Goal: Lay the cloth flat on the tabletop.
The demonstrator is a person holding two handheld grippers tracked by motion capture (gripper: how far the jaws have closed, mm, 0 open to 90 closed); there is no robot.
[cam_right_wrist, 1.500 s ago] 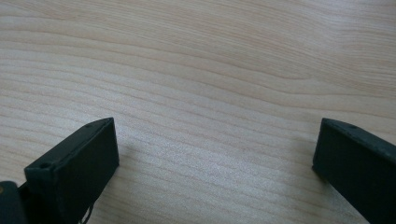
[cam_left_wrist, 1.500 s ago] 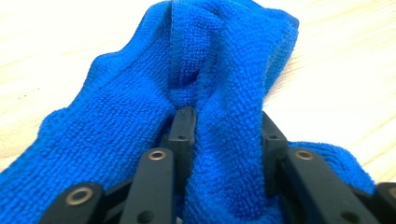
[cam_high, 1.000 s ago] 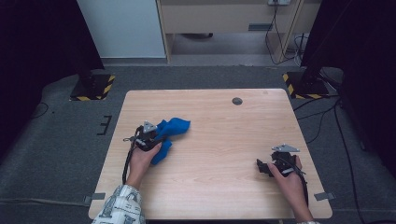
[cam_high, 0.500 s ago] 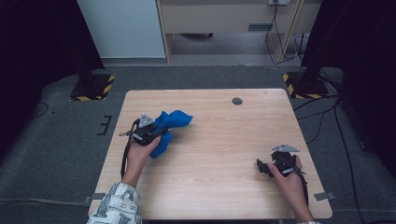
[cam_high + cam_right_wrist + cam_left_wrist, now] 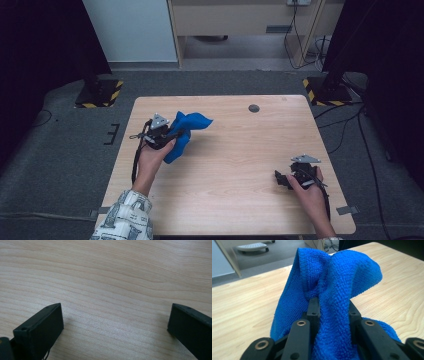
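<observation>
The left gripper (image 5: 175, 134) is squeezing a blue cloth (image 5: 187, 131) between its two black jaws; the cloth bunches up in front of the jaws and pokes out past their tips, and the rest hangs down under them toward the table (image 5: 235, 200). This looks like the lifting step; the cloth seems mostly off the wood, though I cannot tell if its low end is touching. The long way of the cloth runs from the far tip, which points away from the hand, down to the hanging end near the wrist. Next it likely needs spreading or laying flat; that calls for a second grip. The right gripper (image 5: 115, 322) rests far off to the side, jaws wide apart, holding nothing.
</observation>
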